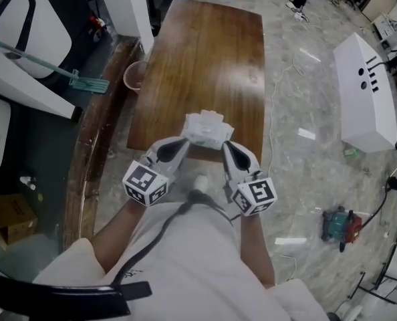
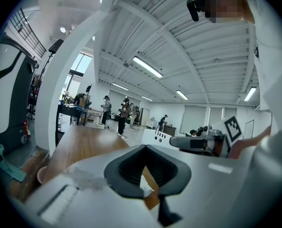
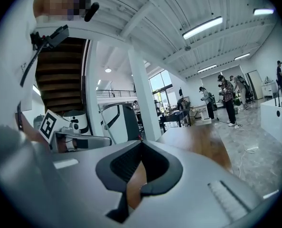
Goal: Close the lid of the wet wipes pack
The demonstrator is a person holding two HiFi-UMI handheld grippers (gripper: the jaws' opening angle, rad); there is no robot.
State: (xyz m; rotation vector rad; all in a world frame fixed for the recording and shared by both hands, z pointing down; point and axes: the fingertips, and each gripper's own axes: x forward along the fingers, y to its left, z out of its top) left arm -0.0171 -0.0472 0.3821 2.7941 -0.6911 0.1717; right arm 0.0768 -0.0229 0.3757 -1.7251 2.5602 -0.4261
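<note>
Showing the white, soft-sided wet wipes pack [image 1: 205,130] lying at the near edge of the long brown wooden table [image 1: 205,52], directly ahead of and between the tips of both grippers. Bearing a raised white part on its top, on the side away from the grippers; not revealing clearly whether lid or loose wipe.

Pointing at the pack's near left corner with the left gripper [image 1: 183,142], tip at or just beside the pack, without showing whether touching. Pressing its two jaws together and gripping nothing: dark pads [image 2: 126,167] meeting at their ends in the left gripper view and ringing a small gap, with table wood and a scrap of white showing through.

Pointing at the pack's near right corner with the right gripper [image 1: 227,146], likewise closed on itself and empty, its dark pads [image 3: 116,167] framing only table wood in the right gripper view.

Carrying a left marker cube [image 1: 145,182] with black-and-white squares behind the left jaws, and a right marker cube [image 1: 255,196] behind the right jaws.

Holding both tools with bare forearms reaching out of a white short-sleeved shirt [image 1: 185,266], behind the grippers.

Lying farther out, ahead and to the left of the left gripper: a round pinkish container [image 1: 134,74] beside the table's edge, and a teal long-handled cleaning tool [image 1: 85,80] beyond it.

Standing well to the right of the right gripper, on the grey marbled floor [image 1: 305,172]: a long white box with dark holes [image 1: 365,92] and, nearer, a teal-and-red power tool [image 1: 339,224].
</note>
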